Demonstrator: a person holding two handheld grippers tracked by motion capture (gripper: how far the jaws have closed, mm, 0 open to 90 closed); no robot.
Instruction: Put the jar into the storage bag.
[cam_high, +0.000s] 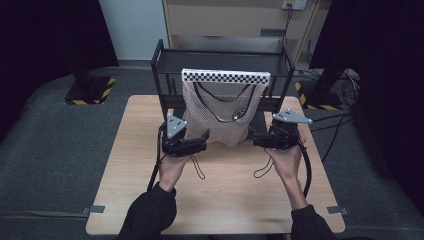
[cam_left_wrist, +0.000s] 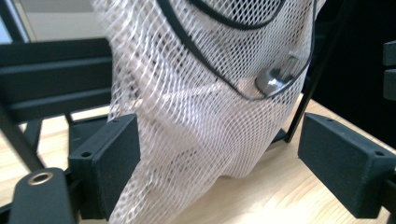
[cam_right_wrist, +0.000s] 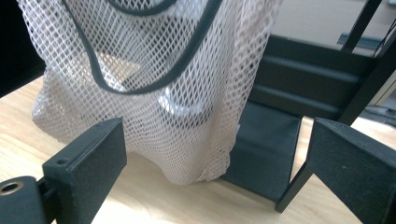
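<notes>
A white mesh bag (cam_high: 222, 115) hangs from a black metal rack (cam_high: 165, 60) under a black-and-white checkered strip (cam_high: 225, 76), its bottom sagging to the wooden table (cam_high: 225, 200). A black cord with a metal stopper (cam_high: 236, 117) loops across it. My left gripper (cam_high: 202, 140) is at the bag's lower left, and my right gripper (cam_high: 256, 139) is at its lower right. In the left gripper view the bag (cam_left_wrist: 201, 93) lies between wide jaws, close to the left one, with the stopper (cam_left_wrist: 275, 77) above. In the right gripper view the bag (cam_right_wrist: 154, 60) hangs ahead between wide jaws.
The rack's black base plate (cam_right_wrist: 266, 154) and upright (cam_right_wrist: 289, 196) stand just behind the bag. Black stands with yellow-striped feet (cam_high: 90, 90) sit on the grey floor at both back corners. Cables (cam_high: 305, 170) trail from both grippers over the table.
</notes>
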